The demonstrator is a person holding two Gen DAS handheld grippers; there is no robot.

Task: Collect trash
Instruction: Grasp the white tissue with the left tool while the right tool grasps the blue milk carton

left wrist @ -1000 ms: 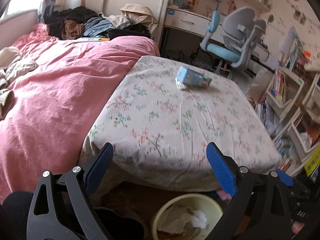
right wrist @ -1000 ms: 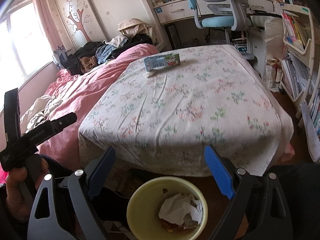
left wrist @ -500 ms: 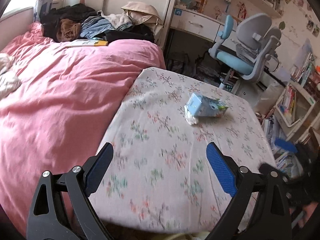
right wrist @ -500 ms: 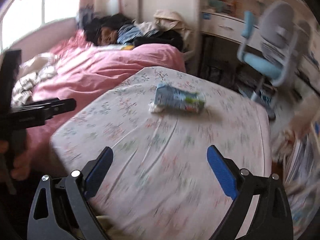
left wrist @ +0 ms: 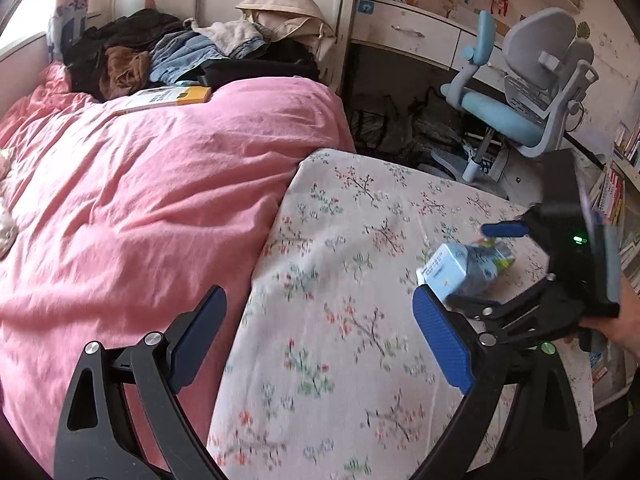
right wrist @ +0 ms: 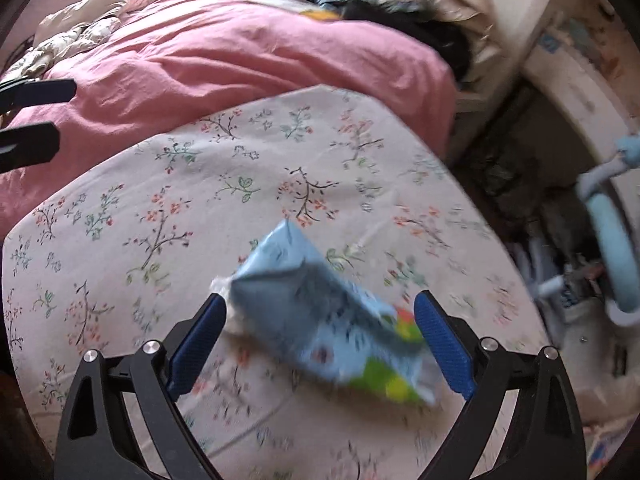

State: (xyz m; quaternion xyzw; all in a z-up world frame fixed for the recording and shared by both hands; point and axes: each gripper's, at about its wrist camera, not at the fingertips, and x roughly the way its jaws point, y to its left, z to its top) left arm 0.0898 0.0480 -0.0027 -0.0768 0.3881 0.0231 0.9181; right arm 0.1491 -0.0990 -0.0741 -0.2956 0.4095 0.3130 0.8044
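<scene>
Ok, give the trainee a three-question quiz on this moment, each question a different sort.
1. True or false: the right tool is shut on the blue carton.
2. Multiple choice: the carton lies on A) the pink duvet, B) the floral cloth, C) the desk chair.
3. Fill in: the left tool is open and holds ____.

Key: 1 false, its fingers stand apart either side of the carton; 2 B; 3 nothing.
</scene>
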